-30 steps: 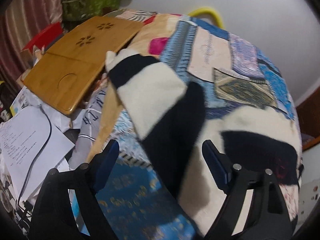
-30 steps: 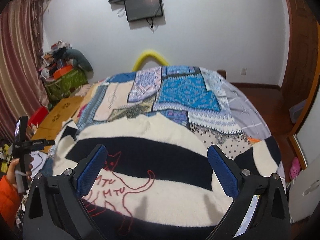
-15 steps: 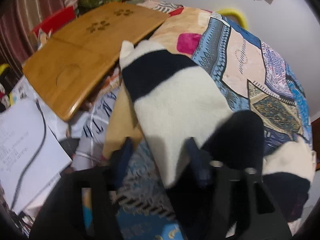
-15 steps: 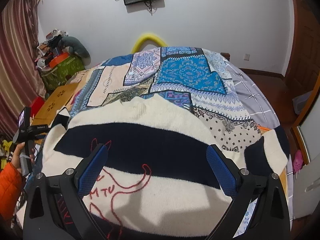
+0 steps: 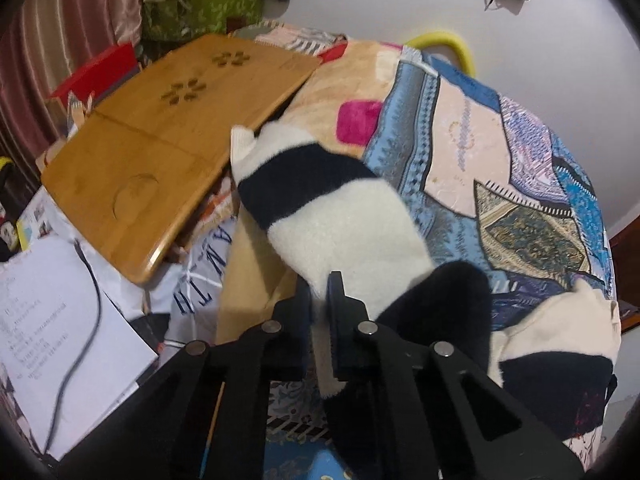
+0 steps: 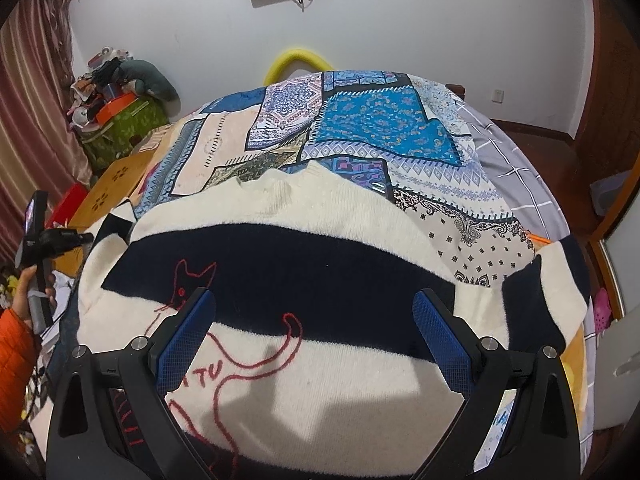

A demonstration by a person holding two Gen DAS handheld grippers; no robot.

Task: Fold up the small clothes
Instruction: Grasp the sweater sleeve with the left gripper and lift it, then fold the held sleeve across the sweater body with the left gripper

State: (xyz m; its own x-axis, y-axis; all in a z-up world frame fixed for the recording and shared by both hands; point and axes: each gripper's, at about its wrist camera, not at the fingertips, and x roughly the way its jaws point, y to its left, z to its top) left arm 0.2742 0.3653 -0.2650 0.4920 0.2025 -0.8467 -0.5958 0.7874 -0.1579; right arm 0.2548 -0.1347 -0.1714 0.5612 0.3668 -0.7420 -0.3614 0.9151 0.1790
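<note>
Left gripper (image 5: pixel 319 296) pinching sweater (image 6: pixel 304 248) sleeve (image 5: pixel 320 204), right gripper (image 6: pixel 314 336) spread idle; body apparently unfolded, folding barely begun.

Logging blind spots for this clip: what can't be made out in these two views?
- Left wrist view: how much sleeve the left hand-held gripper pinches; its own fingers cover the fabric.
- Right wrist view: the sweater hem, cut off by the bottom edge and the right hand-held gripper.
- Right wrist view: the red lettering, partly behind a finger.
- Left wrist view: the print on the paper sheet, too small and blurred.
</note>
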